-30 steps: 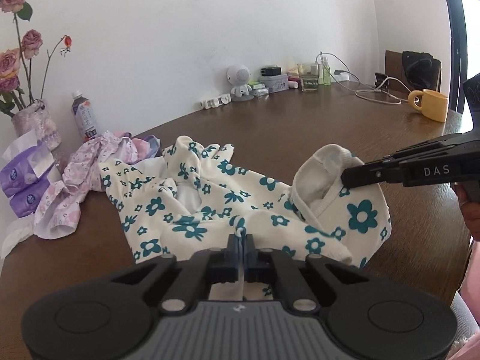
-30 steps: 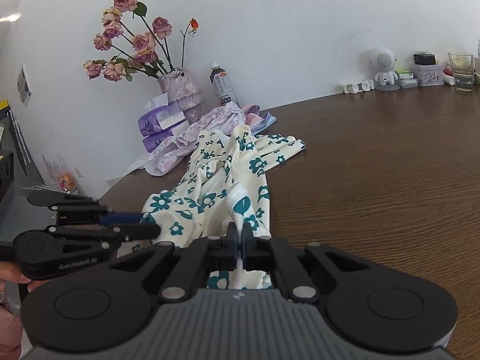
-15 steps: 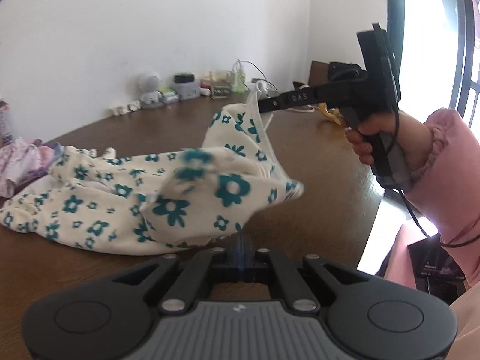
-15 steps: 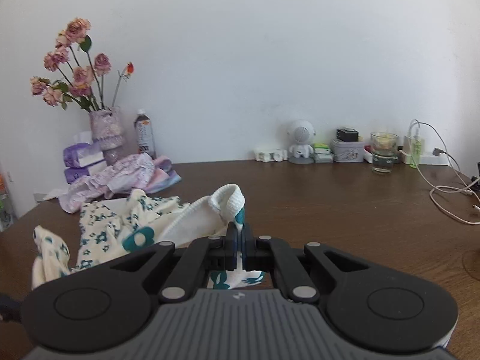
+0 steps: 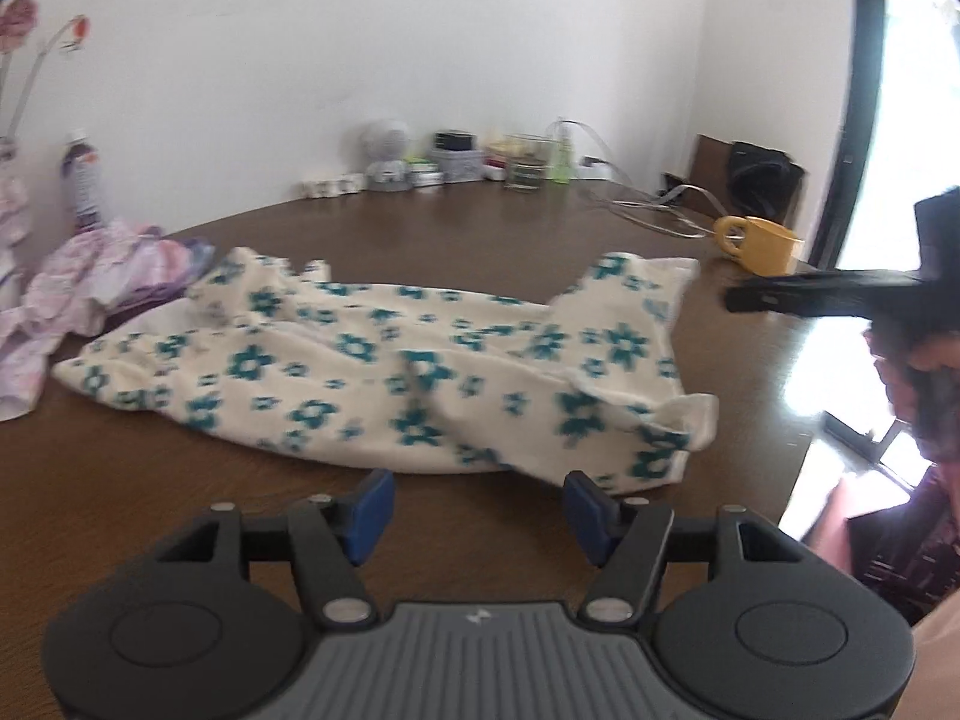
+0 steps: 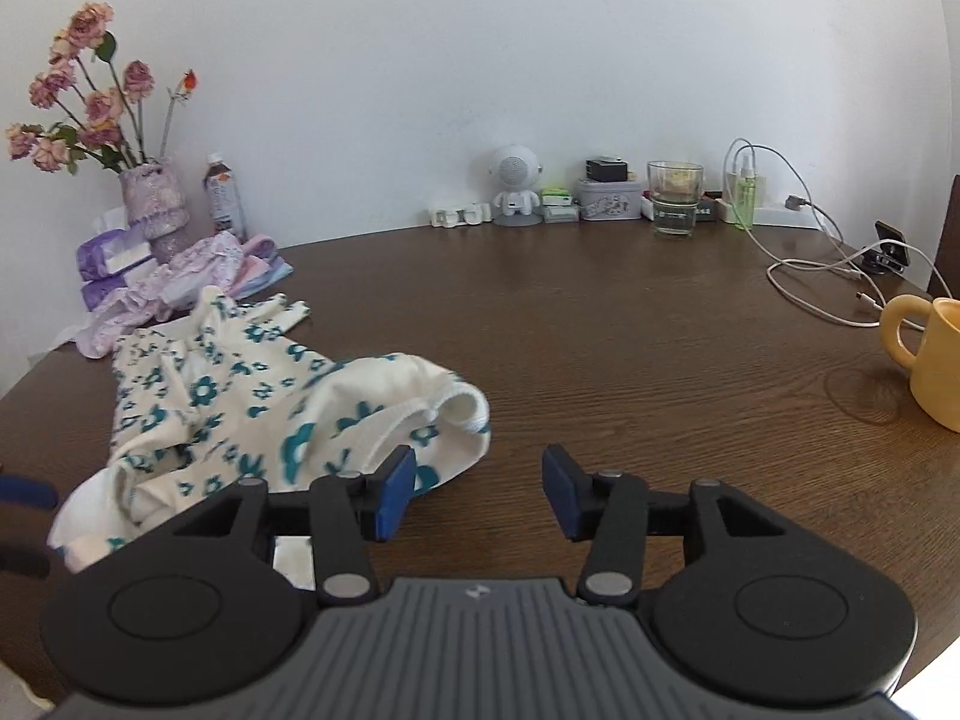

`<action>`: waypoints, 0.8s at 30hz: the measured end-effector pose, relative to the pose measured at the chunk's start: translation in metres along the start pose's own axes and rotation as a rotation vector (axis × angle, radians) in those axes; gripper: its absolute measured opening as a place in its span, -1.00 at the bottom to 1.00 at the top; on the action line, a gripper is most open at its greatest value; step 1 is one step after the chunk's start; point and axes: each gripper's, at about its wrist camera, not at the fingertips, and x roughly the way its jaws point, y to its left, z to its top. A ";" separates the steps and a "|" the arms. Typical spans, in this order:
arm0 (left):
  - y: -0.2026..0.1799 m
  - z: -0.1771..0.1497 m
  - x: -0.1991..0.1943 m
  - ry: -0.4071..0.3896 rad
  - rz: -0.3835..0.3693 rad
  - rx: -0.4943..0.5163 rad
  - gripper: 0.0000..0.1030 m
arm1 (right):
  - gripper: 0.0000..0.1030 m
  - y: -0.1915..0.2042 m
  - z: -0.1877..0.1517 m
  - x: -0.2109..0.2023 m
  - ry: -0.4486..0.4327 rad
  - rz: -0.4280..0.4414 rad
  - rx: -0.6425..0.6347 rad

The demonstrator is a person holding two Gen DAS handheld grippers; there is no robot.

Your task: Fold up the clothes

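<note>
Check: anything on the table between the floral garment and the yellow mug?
Nothing. In the right wrist view, only bare wooden table separates the floral garment from the yellow mug.

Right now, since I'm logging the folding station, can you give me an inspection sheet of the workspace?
Surface: brown wooden table, bare in the middle.
Job's things: floral garment lying stretched out, released.
Clutter: yellow mug, glass, vase of roses, bottle, pink clothes pile, tissue packs, small robot figure.
Grippers: left hand-held gripper and right hand-held gripper both opening, nothing between the jaws.
Cables: white cable looped near the mug.
Surroundings: white wall; bright window to one side.
</note>
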 end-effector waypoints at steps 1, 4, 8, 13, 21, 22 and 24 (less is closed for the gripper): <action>0.014 0.003 0.001 0.004 0.049 -0.026 0.23 | -0.04 0.012 -0.001 -0.008 -0.007 0.041 -0.028; 0.047 0.021 0.018 0.019 0.122 -0.086 0.24 | 0.23 0.054 0.000 -0.020 -0.014 0.206 -0.128; 0.079 0.048 0.052 0.037 0.154 -0.149 0.24 | 0.36 0.103 0.004 -0.002 0.045 0.375 -0.173; 0.086 0.083 0.108 0.053 0.162 -0.150 0.24 | 0.24 0.140 -0.005 0.037 0.131 0.291 -0.258; 0.084 0.093 0.162 0.144 0.241 -0.027 -0.79 | -0.90 0.129 -0.017 0.049 0.166 0.213 -0.314; 0.088 0.092 0.156 0.130 0.233 -0.040 -0.82 | -0.90 0.126 -0.016 0.050 0.163 0.195 -0.324; 0.096 0.090 0.140 0.093 0.216 -0.070 -0.85 | -0.92 0.118 -0.013 0.050 0.149 0.156 -0.346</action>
